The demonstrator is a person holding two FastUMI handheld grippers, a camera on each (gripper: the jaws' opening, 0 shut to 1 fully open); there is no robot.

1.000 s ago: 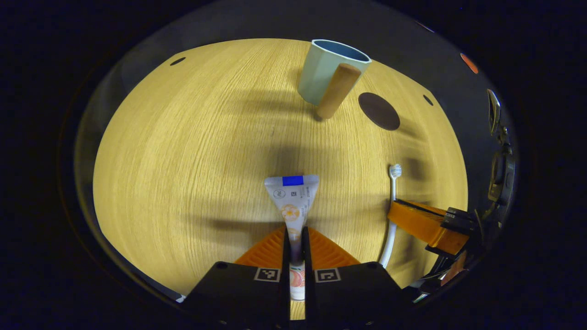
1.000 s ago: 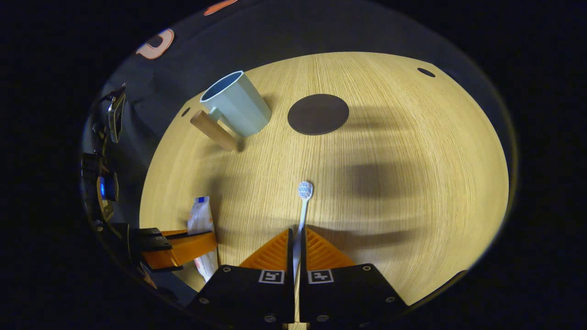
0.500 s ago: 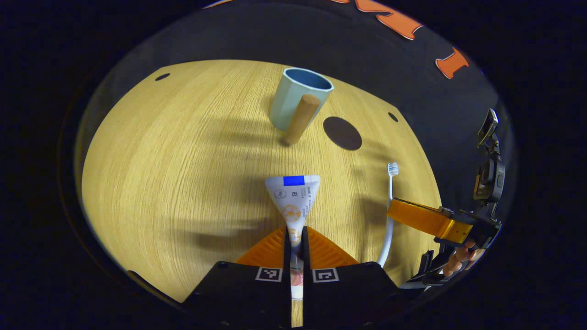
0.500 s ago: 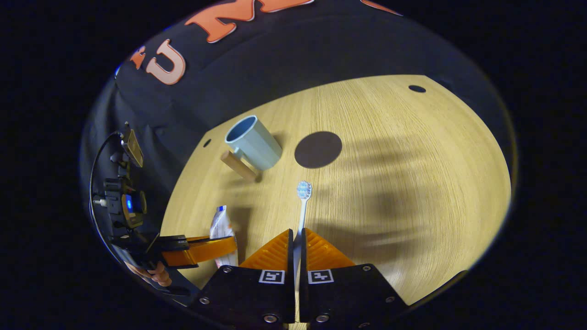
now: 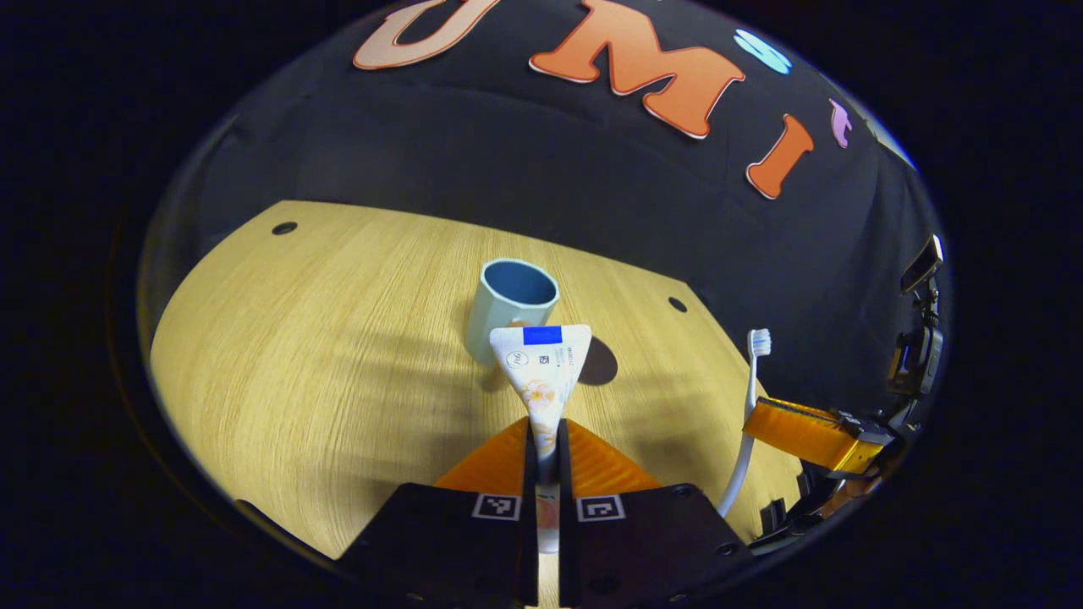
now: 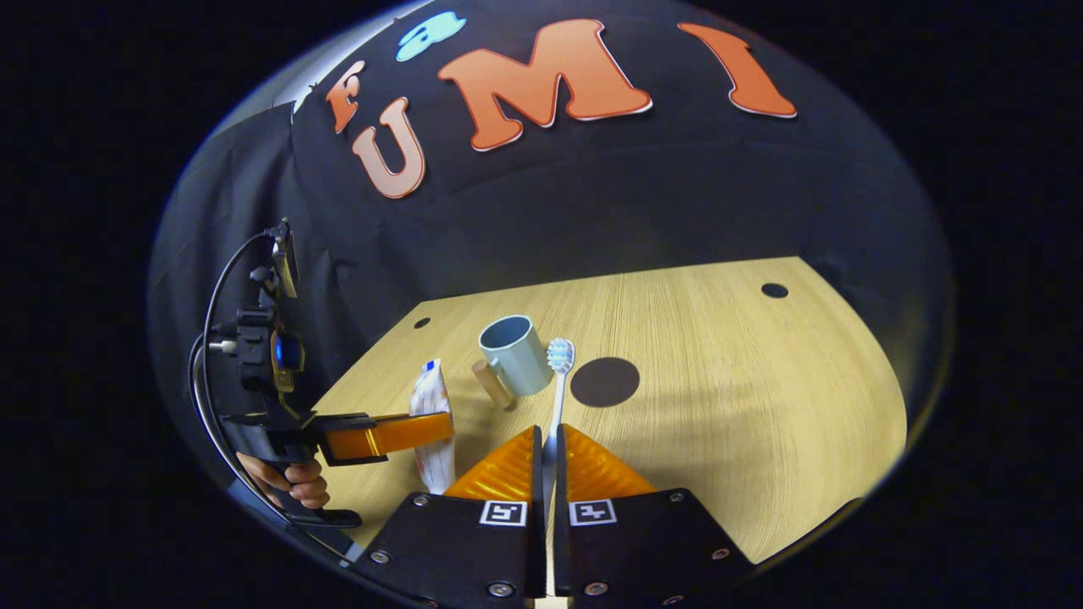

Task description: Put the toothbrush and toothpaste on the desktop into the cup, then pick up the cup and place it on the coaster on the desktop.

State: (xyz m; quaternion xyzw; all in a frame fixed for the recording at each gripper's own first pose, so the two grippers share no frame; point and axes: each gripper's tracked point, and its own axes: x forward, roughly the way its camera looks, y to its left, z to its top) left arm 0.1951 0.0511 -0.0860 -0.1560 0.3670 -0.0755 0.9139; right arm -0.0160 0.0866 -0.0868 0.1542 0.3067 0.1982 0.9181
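My left gripper (image 5: 542,441) is shut on a white toothpaste tube (image 5: 541,372), held above the wooden table with its flat crimped end forward. Beyond it stands a pale blue cup (image 5: 508,309), and the dark round coaster (image 5: 602,364) peeks out to the tube's right. My right gripper (image 6: 546,450) is shut on a white toothbrush (image 6: 557,397), bristle head forward, close to the cup (image 6: 516,355) and its wooden handle (image 6: 491,385). The coaster (image 6: 604,381) lies right of the cup. Each view catches the other gripper (image 5: 804,433) (image 6: 389,433) with its item (image 5: 749,406) (image 6: 430,423).
The wooden table (image 5: 321,355) ends at the black cloth wall just behind the cup. Small dark holes (image 5: 284,227) (image 6: 773,290) mark the tabletop near its back corners. A hand (image 6: 292,484) holds the left gripper's grip at the left.
Both grippers have risen and tipped upward, lifting the toothpaste and toothbrush off the table. The cup and coaster look smaller and lower, and more of the wall shows.
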